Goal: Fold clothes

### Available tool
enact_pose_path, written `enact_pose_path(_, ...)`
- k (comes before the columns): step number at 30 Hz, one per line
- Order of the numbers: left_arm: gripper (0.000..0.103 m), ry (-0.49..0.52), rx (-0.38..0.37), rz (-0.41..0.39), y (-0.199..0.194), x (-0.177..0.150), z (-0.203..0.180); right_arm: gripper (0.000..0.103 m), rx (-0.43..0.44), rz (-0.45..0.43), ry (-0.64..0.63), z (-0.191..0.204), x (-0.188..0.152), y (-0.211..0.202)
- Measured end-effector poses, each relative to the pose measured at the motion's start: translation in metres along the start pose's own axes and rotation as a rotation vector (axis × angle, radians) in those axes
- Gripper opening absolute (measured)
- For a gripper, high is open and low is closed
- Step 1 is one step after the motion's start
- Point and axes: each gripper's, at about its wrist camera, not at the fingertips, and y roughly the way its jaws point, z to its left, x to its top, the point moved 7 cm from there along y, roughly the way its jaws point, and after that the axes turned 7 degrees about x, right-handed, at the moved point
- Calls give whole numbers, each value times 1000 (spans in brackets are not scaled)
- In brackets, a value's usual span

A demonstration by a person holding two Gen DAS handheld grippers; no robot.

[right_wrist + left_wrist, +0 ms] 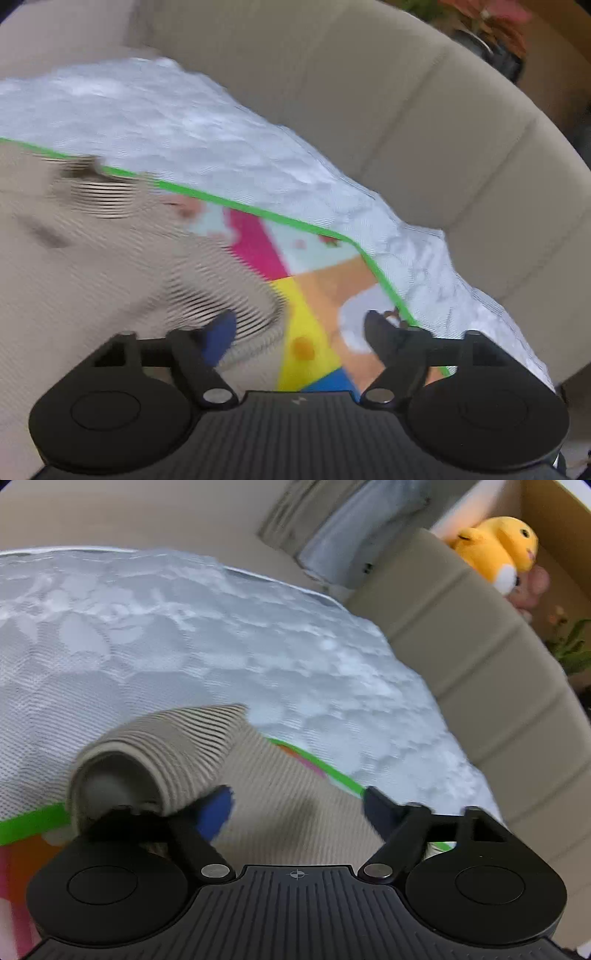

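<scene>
A beige ribbed garment (291, 805) lies on a colourful play mat with a green border (33, 821). One part of it curls up into a tube-shaped fold (170, 746) at the left. My left gripper (299, 805) hovers just over the flat cloth, open, with nothing pinched between its fingers. In the right wrist view the same beige garment (92, 258) fills the left half, blurred. My right gripper (299, 332) stands open over the garment's edge and the mat (314, 258); its left finger (221, 336) is over the cloth's hem.
The mat lies on a white patterned bed cover (221, 646). A padded beige headboard (406, 129) curves along the right. A yellow plush toy (498, 550) sits in a cardboard box behind it, with plants (572, 646) beside.
</scene>
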Motion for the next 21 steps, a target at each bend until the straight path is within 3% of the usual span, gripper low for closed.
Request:
enact_pose_path(6,94,38,-67,-3,-20,-5,-20,83,244,54,-12,77,-37,-56)
enact_pose_path(8,94,50,-76,2,-28,-7,-24,79,286,105,-53,107,-51,-58)
enact_pose_path(9,95,57,-79,5,-33,-9,-26,70,284,132,-91,119,-59,-55)
enact_pose_path(10,95,68,-73,10,-37,-11,-27,57,259,161,-139,129,-69,-49)
enact_pose_path(12,95,90,-62,26,-44,-15,-28,48,222,187,-181,133,-79,-40)
enact_pose_path(14,95,93,-51,44,-48,-16,-26,19,197,199,-165,125,-74,-39)
enact_pose_path(15,95,90,-47,51,-49,-16,-25,14,163,196,-159,118,-66,-41)
enact_pose_path(18,96,52,-28,57,-50,-11,-14,13,22,125,-152,77,-28,-54)
enact_pose_path(21,96,3,-5,57,-50,-3,-2,13,-98,1,-50,25,35,-77)
